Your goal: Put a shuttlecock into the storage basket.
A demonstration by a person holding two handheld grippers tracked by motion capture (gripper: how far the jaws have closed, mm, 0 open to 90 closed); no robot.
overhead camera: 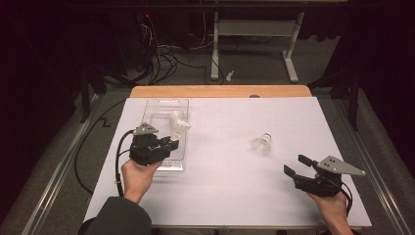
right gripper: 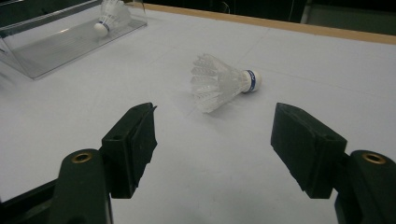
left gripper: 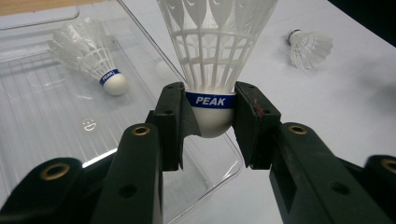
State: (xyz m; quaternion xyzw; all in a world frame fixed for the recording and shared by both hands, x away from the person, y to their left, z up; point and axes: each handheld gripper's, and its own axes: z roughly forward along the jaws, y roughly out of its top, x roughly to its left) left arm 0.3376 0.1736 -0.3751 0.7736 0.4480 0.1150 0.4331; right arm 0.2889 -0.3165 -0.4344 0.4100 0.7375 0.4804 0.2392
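The shuttlecock (left gripper: 212,60) that carries a blue band marked PEAK is clamped by its white cork nose between the pads of the left gripper (left gripper: 211,122), its feathered skirt pointing away from the jaws. In the high view the left gripper (overhead camera: 169,145) hangs over the clear plastic tray (overhead camera: 155,105), which sits toward the left side of the bench, near its far edge. The gripped shuttlecock is above the tray's near right corner, as the left gripper view shows the tray's rounded corner (left gripper: 233,161) just under the cork.

A second shuttlecock (left gripper: 91,56) lies on its side inside the tray, cork toward the near edge of the tray floor. A third shuttlecock (overhead camera: 262,143) lies on its side on the white sheet (overhead camera: 230,196) right of the middle of the bench, well apart from the tray.

The right gripper (overhead camera: 296,165) is held near the right front part of the bench, its jaws standing wide with nothing between them. In the right gripper view that third shuttlecock (right gripper: 222,83) lies ahead of the open jaws, cork pointing right, apart from both pads.
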